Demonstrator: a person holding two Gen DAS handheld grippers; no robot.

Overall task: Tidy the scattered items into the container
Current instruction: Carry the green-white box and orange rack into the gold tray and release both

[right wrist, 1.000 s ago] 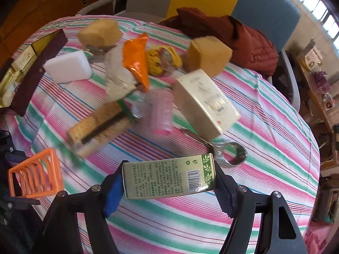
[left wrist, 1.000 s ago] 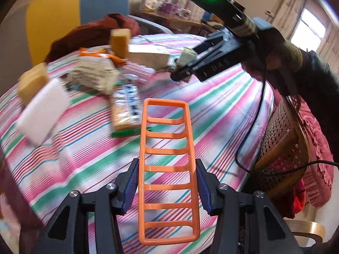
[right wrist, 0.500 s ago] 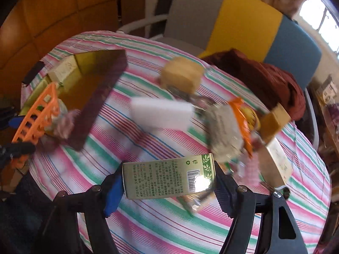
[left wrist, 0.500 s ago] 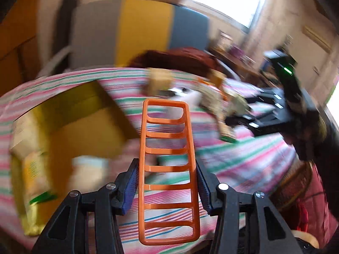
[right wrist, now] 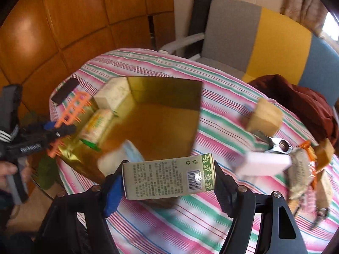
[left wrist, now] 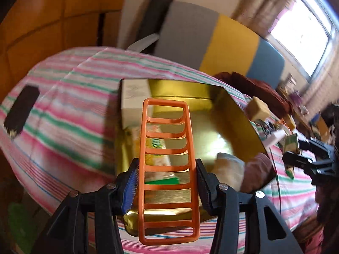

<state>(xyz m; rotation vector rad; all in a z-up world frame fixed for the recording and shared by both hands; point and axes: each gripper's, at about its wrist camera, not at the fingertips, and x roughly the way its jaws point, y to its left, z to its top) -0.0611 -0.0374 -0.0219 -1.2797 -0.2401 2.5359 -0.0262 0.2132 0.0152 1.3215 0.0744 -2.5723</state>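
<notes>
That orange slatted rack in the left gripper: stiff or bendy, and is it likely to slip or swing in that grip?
The orange rack looks like rigid moulded plastic; its slats stay straight, so probably stiff and light. The left gripper clamps only its lower side rails, so the long free end could pivot. The smooth rails may slide if jolted.

The left gripper (left wrist: pixel 167 182) was clamped on an orange slatted rack (left wrist: pixel 168 158), its two black fingers (left wrist: pixel 206 188) pressing the rack's long sides near its lower half. The right gripper (right wrist: pixel 169 187) gripped a green carton (right wrist: pixel 169 176) held crosswise between its pads. At the far left of the right wrist view, a hand (right wrist: pixel 9 174) held the left gripper's handle.
</notes>
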